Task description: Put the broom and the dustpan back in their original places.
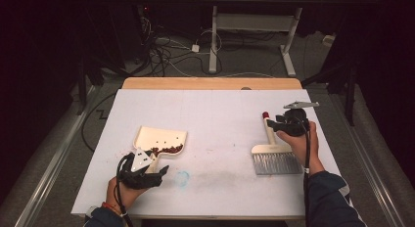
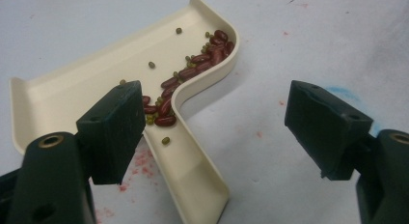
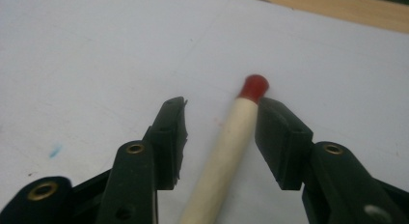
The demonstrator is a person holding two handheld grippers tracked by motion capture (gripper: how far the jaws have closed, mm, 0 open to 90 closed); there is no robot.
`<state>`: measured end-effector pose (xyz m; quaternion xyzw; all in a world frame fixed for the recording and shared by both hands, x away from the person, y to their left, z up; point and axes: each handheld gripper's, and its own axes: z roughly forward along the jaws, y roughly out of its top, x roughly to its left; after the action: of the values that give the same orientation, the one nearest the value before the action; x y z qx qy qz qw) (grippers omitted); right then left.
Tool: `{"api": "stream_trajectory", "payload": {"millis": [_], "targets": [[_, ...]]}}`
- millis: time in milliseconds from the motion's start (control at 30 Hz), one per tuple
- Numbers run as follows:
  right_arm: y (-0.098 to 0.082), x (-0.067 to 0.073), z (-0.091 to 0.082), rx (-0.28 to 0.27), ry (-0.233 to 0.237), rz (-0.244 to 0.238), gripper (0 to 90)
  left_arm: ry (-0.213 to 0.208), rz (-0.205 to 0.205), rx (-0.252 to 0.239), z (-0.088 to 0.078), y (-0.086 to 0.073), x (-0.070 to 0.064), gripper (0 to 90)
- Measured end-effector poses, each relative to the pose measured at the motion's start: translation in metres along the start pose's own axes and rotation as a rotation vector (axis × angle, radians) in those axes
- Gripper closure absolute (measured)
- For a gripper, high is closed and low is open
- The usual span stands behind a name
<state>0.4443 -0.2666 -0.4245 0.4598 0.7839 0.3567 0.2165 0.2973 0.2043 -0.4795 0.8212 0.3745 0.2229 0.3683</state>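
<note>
Here the cream plastic dustpan (image 2: 120, 84) lies flat on the white worktop (image 1: 220, 114), toward the person's left, with dark red beans and small green ones (image 2: 193, 69) heaped against its raised back wall, where the wall keeps them from rolling off. The pan's handle runs back toward the left tool (image 2: 212, 132), whose jaws stand wide apart. One pad sits over the pan's edge by the beans and the other hangs clear over the worktop, so nothing is clamped and the pan rests on its own weight.

On the right side, the cream hand brush with grey bristles (image 1: 274, 156) lies flat, its bristles toward the person and its red-tipped handle (image 3: 231, 137) pointing away. The right tool (image 3: 219, 137) straddles that handle near the red cap. There is a plain gap beside the left pad. The right pad stands close beside the handle, but I cannot tell whether it touches. So the jaws are parted, not pressing on the wood, and the brush looks set down rather than carried.

With the beans gathered in the pan and both tools loose, the sweeping seems largely done. A faint blue smudge (image 1: 182, 177) and some reddish specks mark the worktop near the pan.
</note>
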Motion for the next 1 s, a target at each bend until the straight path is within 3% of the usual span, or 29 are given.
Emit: {"api": "stream_trajectory", "payload": {"millis": [133,433,767,1000], "targets": [[0.003,0.006,-0.005,-0.037,-0.002,-0.038,50.9,0.003,0.005,-0.003,0.000,0.000,0.000,21.9],[0.007,0.013,-0.012,-0.105,-0.017,-0.069,39.9,0.002,0.023,-0.002,0.000,-0.001,-0.004,21.7],[0.013,0.019,-0.030,-0.209,0.010,-0.054,30.2,0.000,0.040,-0.001,-0.001,-0.001,-0.006,21.7],[0.015,0.026,-0.038,-0.245,0.007,-0.080,23.3,-0.011,0.048,-0.001,0.000,-0.001,-0.006,19.9]]}}
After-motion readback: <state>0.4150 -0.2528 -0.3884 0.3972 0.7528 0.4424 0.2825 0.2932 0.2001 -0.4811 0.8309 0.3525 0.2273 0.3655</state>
